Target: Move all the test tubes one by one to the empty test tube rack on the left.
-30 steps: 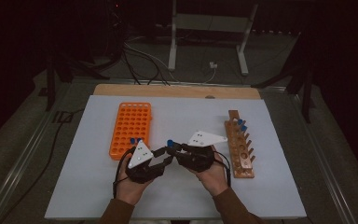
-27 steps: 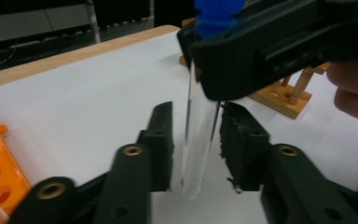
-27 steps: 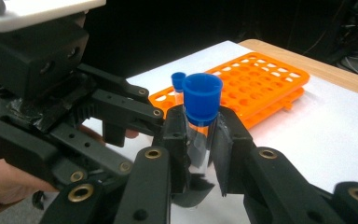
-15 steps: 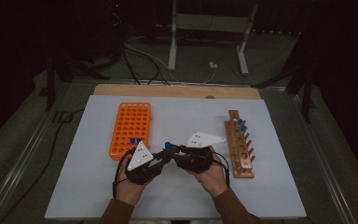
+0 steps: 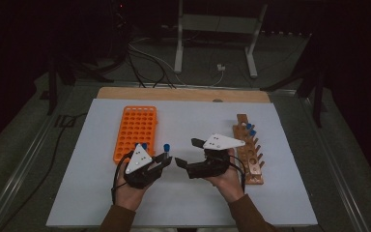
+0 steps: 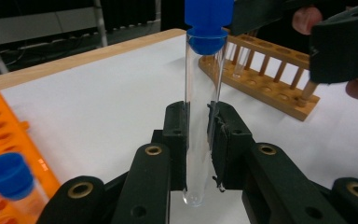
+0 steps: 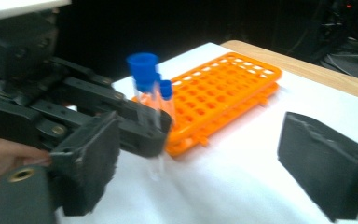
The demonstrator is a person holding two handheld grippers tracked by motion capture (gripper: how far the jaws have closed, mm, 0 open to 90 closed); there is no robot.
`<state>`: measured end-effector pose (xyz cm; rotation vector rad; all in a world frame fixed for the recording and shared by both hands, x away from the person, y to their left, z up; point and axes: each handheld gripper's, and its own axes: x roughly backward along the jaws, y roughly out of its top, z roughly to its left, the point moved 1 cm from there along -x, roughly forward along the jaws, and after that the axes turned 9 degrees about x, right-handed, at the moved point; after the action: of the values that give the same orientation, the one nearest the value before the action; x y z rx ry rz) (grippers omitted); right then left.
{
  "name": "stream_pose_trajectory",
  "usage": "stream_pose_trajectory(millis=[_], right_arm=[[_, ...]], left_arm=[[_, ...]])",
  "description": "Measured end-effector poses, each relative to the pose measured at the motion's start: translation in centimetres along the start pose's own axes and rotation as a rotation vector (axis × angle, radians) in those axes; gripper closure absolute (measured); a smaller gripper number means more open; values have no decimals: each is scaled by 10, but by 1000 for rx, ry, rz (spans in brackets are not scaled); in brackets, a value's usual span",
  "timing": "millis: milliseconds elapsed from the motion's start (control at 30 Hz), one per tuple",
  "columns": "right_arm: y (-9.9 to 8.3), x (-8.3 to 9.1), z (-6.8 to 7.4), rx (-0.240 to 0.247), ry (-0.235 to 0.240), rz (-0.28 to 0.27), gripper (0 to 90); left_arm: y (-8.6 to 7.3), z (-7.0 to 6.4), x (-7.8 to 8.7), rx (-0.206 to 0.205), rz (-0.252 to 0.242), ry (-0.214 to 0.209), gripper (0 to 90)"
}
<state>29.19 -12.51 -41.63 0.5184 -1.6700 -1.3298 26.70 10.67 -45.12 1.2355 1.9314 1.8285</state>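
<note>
Shifted slightly since the earlier frame: both grippers, now a little closer to the near edge of the table, tips still facing each other.

Left gripper [image 5: 165, 161]: jaws clamped on a clear test tube [image 6: 199, 121] with a blue cap [image 6: 208, 21], held upright and clear of the white mat [image 5: 193, 121], between the two racks, toward the near edge.

Right gripper [image 5: 180, 163]: jaws spread wide, nothing between them, tips just beside the held tube.

Orange rack [image 5: 137, 130]: on the left half of the mat, one blue-capped tube [image 5: 144, 146] standing at its near end.

Wooden rack [image 5: 249, 150]: along the right side of the mat, two blue-capped tubes [image 5: 249, 129] at its far end.
</note>
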Motion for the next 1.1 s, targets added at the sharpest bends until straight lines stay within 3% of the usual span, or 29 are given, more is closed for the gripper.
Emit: stream_pose_trajectory(millis=[233,567,1100], right_arm=[[-9,11,-12,-10,-72,20,20],[-25,32,-32,-43,-131,19,0],[-44,75,-59,-66,-250,20,1]], left_arm=[[3,8,8,12,-13,28,781],[8,20,19,34,-37,28,780],[16,46,46,60,-102,94,780]])
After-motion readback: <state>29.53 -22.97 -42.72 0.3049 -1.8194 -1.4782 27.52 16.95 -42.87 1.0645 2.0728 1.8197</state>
